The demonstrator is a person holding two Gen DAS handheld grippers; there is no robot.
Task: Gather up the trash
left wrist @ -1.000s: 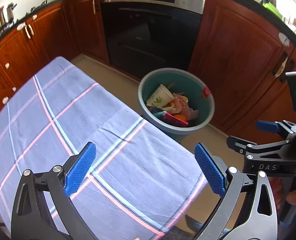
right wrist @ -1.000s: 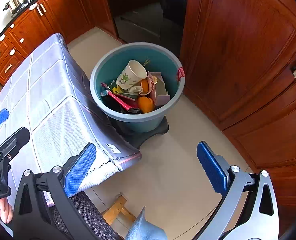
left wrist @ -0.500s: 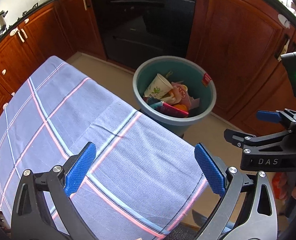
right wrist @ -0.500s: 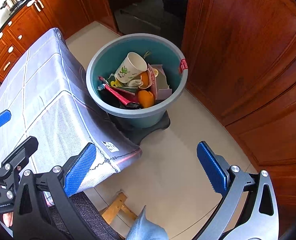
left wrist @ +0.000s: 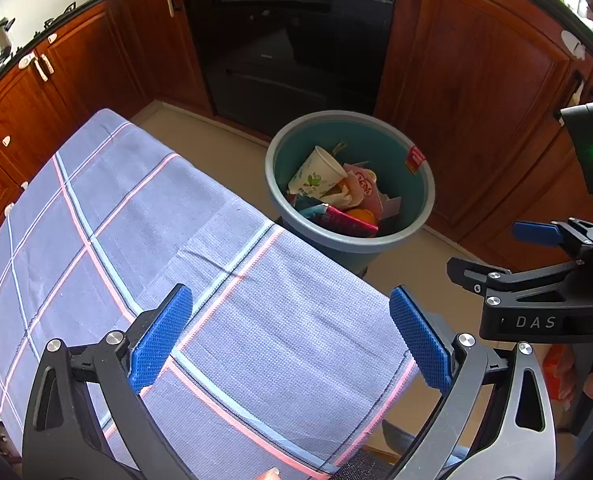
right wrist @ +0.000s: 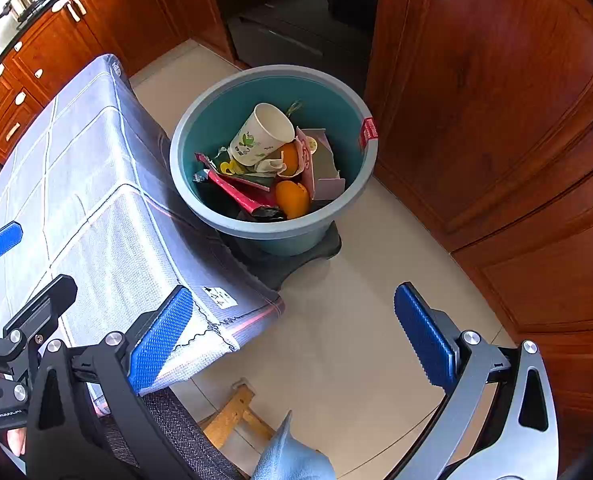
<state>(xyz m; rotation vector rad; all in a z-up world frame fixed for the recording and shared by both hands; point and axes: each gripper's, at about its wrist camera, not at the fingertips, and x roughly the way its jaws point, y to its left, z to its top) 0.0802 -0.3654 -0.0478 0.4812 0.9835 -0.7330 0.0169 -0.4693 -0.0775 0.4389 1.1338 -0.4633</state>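
Both tongs are spread wide with nothing between their blue ribbed pads. The left tongs (left wrist: 290,338) hang over the near end of the table (left wrist: 144,216), which is draped in a blue-grey checked cloth with pink and pale stripes. The right tongs (right wrist: 292,338) hang beyond the table's corner, over pale floor tiles (right wrist: 348,320). Ahead of both stands the round teal plastic bin (right wrist: 200,136), just past the table's far corner, on a dark base. Inside it lie a white paper cup with green print (right wrist: 262,134), a red wrapper (right wrist: 236,192), orange peel (right wrist: 292,198) and pink card scraps. Behind the bin are a black oven (left wrist: 292,52) and reddish-brown wooden cabinet doors (right wrist: 488,92). Below the right tongs a wooden stool leg (right wrist: 232,412) shows.
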